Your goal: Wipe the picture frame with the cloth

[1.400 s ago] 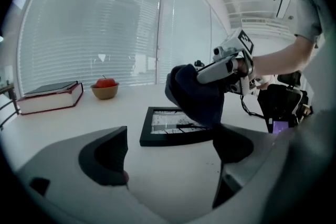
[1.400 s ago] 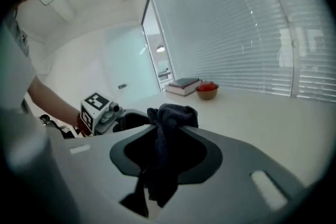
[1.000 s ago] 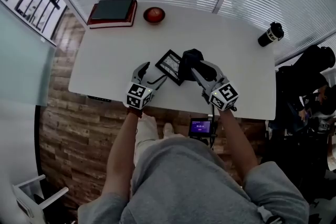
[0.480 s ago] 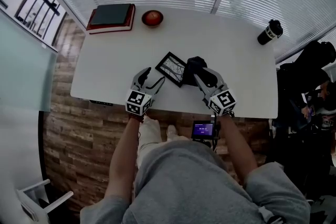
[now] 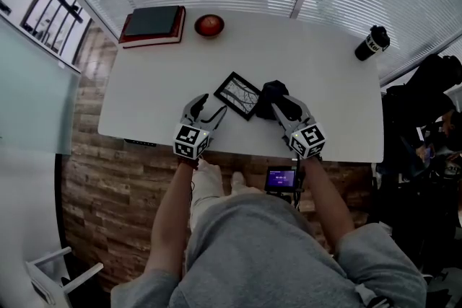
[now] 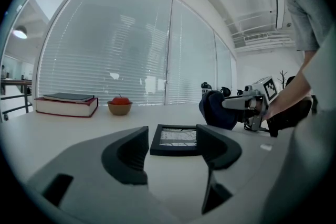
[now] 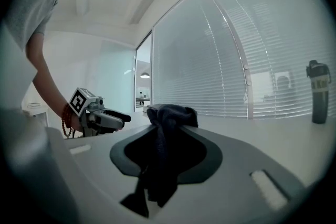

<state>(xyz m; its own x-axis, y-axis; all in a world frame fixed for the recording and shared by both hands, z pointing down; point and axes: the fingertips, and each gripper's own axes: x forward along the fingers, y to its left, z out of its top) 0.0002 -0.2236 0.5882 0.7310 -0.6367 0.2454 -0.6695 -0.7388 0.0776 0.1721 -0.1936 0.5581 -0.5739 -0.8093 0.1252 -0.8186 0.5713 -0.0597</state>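
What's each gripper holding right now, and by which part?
Right gripper: shut on the dark cloth, pinched at its bunched middle. Left gripper: nothing. Its jaws have just been closing but stand apart, and the black picture frame lies ahead, untouched.

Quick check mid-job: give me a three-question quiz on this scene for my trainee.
1. Multiple choice: what is in the right gripper? A nothing; B a dark cloth; C a sponge.
2. True or false: the picture frame stands upright.
3. Short answer: in the head view, on which side of the frame is the cloth?

Key: 1 B, the jaws are shut on it. 2 False, it lies flat on the white table. 3 The right side, close by the frame's edge.
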